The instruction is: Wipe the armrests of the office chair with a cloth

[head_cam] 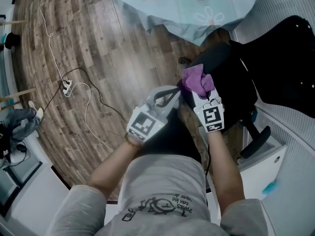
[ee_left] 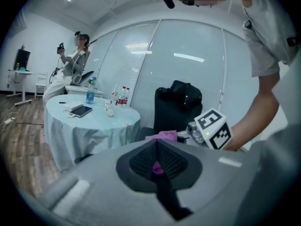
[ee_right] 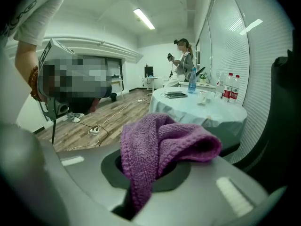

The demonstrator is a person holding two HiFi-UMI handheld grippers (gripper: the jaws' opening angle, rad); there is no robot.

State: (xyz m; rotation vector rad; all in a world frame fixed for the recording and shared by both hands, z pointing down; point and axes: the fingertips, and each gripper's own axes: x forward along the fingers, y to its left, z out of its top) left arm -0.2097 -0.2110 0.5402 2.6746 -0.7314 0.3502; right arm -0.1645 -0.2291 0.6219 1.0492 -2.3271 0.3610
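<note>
- Centrally, my right gripper (head_cam: 201, 96) (ee_right: 150, 173) has its jaws clamped on the purple knitted cloth (head_cam: 198, 80) (ee_right: 164, 140); the cloth bunches out of the jaws in a thick fold.
- My left gripper (head_cam: 174, 93) (ee_left: 158, 166) points toward the right one, its tip at the cloth's left edge. Its jaws stand close together, and a small purple bit of the cloth (ee_left: 162, 136) shows between the ribbed pads.
- Both grippers meet over the black office chair (head_cam: 236, 82) (ee_left: 178, 102). The cloth sits above the near end of a black padded part of the chair; whether it touches that part I cannot tell.
- One armrest (head_cam: 257, 142) lies to my right, well apart from the cloth.
- Beyond the chair stands a round table (head_cam: 197, 14) (ee_left: 94, 121) (ee_right: 202, 109) under a pale blue cover.
- A white power strip (head_cam: 66, 86) lies on the wooden floor (head_cam: 108, 48) to my left.
</note>
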